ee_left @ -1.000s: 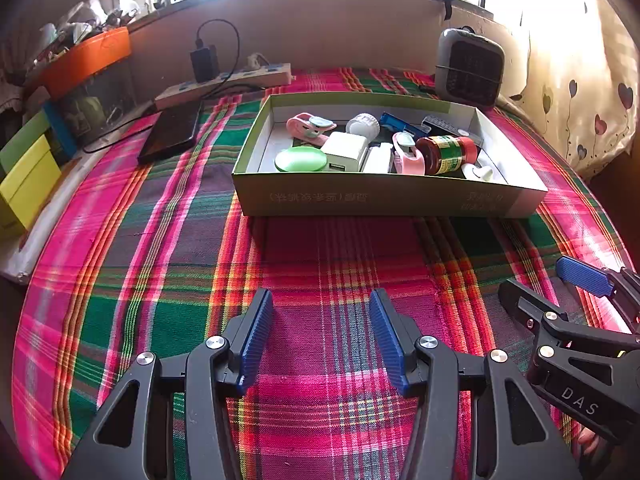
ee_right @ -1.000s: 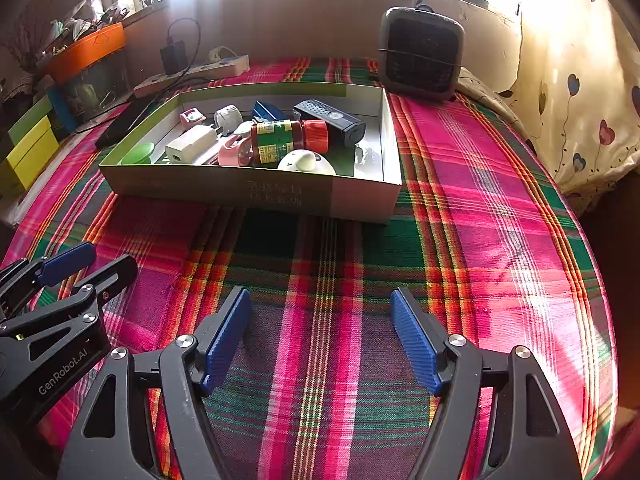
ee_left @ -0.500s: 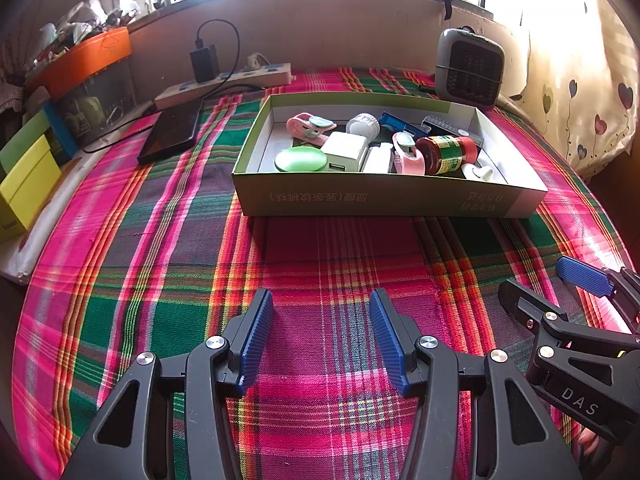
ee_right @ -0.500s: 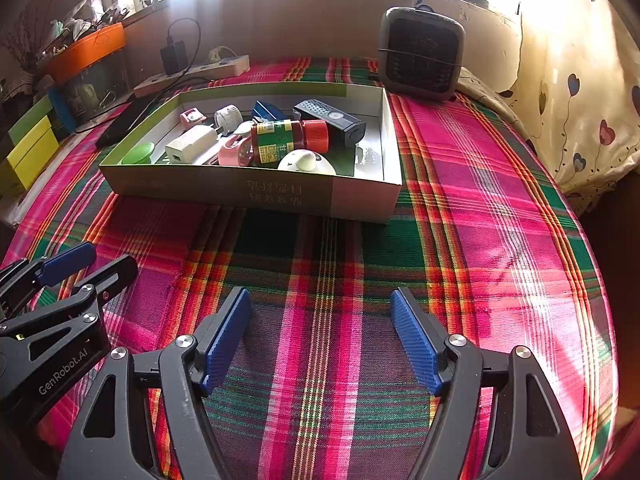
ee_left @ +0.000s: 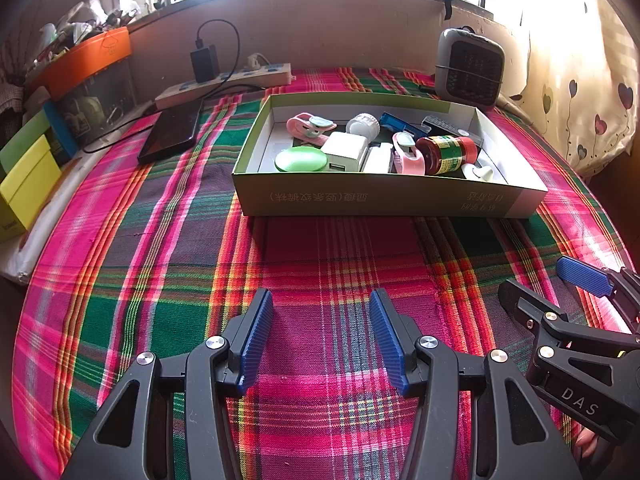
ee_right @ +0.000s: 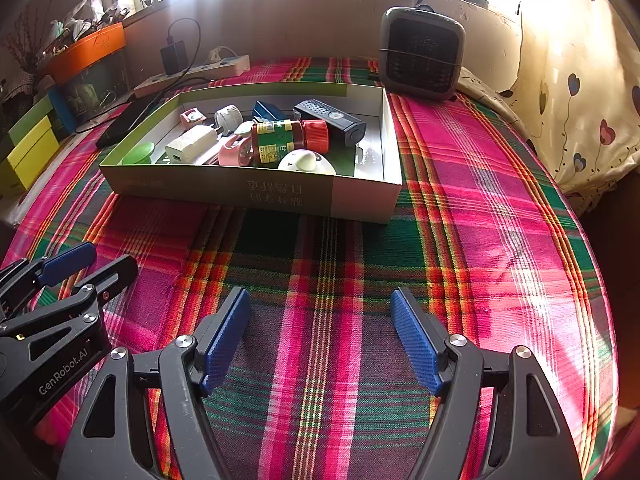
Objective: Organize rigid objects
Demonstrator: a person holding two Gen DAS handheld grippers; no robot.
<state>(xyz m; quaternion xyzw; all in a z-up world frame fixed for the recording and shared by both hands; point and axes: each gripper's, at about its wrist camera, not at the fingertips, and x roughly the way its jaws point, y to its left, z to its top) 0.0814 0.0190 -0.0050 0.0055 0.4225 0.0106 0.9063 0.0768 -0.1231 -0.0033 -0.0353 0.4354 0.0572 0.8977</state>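
A shallow green and white cardboard box [ee_left: 360,200] [ee_right: 224,190] lies on the plaid cloth. Inside it are a red-capped jar [ee_left: 446,155] [ee_right: 290,140], a white charger [ee_left: 344,151] [ee_right: 191,143], a green disc [ee_left: 301,160], pink clips [ee_left: 310,126], a black remote [ee_right: 330,121], a white round piece [ee_right: 306,162] and other small items. My left gripper [ee_left: 320,332] hovers open over bare cloth, well short of the box. My right gripper [ee_right: 320,336] is open too, beside it, with nothing between its fingers. Each gripper shows at the edge of the other's view.
A grey heater [ee_left: 468,68] stands behind the box at the right. A power strip with a plugged charger [ee_left: 224,80], a dark tablet [ee_left: 172,130], an orange bin [ee_left: 84,60] and yellow-green boxes [ee_left: 28,176] line the left. A heart-patterned curtain [ee_right: 580,112] hangs on the right.
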